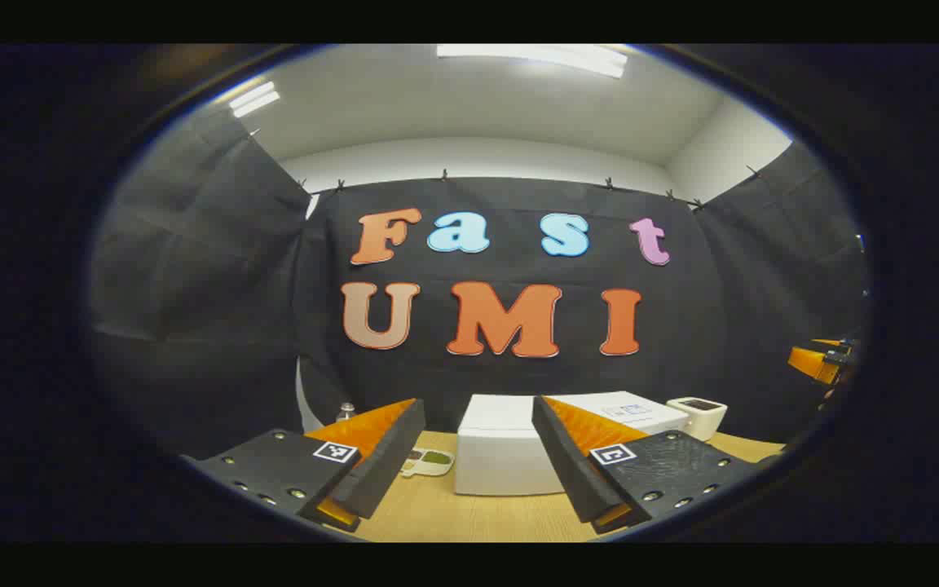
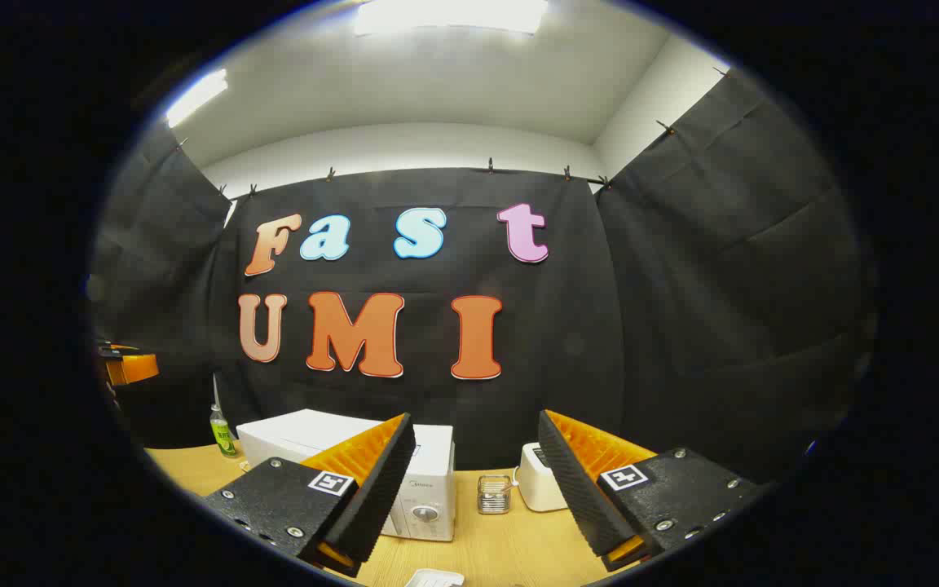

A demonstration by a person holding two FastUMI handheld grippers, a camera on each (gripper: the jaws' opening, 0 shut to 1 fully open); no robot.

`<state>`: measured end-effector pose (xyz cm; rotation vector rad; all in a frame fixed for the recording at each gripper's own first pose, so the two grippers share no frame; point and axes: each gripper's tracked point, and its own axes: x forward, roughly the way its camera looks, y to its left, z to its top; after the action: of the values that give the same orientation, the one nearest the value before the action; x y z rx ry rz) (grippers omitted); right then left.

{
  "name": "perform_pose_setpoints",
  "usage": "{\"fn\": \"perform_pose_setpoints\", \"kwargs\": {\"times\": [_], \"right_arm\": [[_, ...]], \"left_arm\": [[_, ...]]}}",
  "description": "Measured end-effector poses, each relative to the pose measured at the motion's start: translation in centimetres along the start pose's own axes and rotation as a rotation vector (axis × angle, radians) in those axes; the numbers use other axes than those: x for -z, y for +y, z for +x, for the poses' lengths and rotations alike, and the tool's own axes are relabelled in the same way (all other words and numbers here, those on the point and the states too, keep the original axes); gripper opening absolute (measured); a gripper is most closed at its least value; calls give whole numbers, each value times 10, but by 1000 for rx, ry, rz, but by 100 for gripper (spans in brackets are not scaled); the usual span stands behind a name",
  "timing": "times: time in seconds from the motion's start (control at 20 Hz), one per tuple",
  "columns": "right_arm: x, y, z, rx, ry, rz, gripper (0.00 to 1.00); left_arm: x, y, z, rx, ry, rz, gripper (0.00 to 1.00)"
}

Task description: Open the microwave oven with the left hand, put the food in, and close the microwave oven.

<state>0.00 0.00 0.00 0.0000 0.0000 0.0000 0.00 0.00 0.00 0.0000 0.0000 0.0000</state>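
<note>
We stand in a black-draped booth under ceiling lights, with a pale wooden tabletop [image 1: 469, 514] ahead of both tools. The left gripper [image 1: 478, 456] has its jaws apart and empty, and the white microwave oven [image 1: 510, 452] sits between them and well beyond, its door apparently closed. The right gripper [image 2: 478, 489] also holds its jaws apart on nothing; the microwave oven [image 2: 429, 481] lies past its left jaw, with a small glass jar [image 2: 494, 494] between the jaws farther off. A small dish with something green on it [image 1: 429, 461], likely the food, rests just beside the left gripper's left jaw. We judge the risks to be the left jaws slipping off the door edge and shoving the light oven backward, or sweeping the dish aside on approach.
</note>
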Motion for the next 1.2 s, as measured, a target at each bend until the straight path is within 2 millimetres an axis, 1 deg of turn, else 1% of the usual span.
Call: {"fn": "perform_pose_setpoints", "kwargs": {"times": [0.2, 0.3, 0.5, 0.55, 0.6, 0.65, 0.75, 0.9, 1.0, 1.05, 1.1, 1.2], "right_arm": [[-4, 5, -3, -24, -10, 5, 94], [-5, 4, -5, -27, -10, 2, 94], [-7, 4, -11, -37, -9, -4, 94], [-10, 6, -11, -41, -16, -10, 94], [-12, 6, -13, -42, -23, -17, 94], [-14, 6, -15, -44, -30, -22, 94], [-13, 8, -19, -52, -34, -28, 94], [-7, 4, -22, -51, -32, -36, 94], [1, -2, -21, -38, -24, -36, 95], [7, -6, -21, -31, -17, -33, 94], [13, -11, -21, -26, -5, -27, 94], [25, -16, -22, -36, 8, -15, 95]], "left_arm": [[-2, -21, -4, 42, -12, 7, 87], [-8, -26, -5, 48, -26, 18, 87], [-11, -34, -7, 54, -45, 12, 87], [-11, -36, -8, 60, -49, 3, 91], [-13, -38, -9, 70, -52, -7, 91], [-12, -41, -9, 77, -49, -16, 87], [-5, -46, -9, 86, -38, -21, 87], [6, -67, -6, 115, -28, -24, 87], [20, -88, -3, 144, -9, -25, 87], [30, -99, 0, 161, 5, -21, 91], [38, -112, 4, 183, 13, -15, 87], [56, -139, 11, 229, 29, -14, 87]]}}
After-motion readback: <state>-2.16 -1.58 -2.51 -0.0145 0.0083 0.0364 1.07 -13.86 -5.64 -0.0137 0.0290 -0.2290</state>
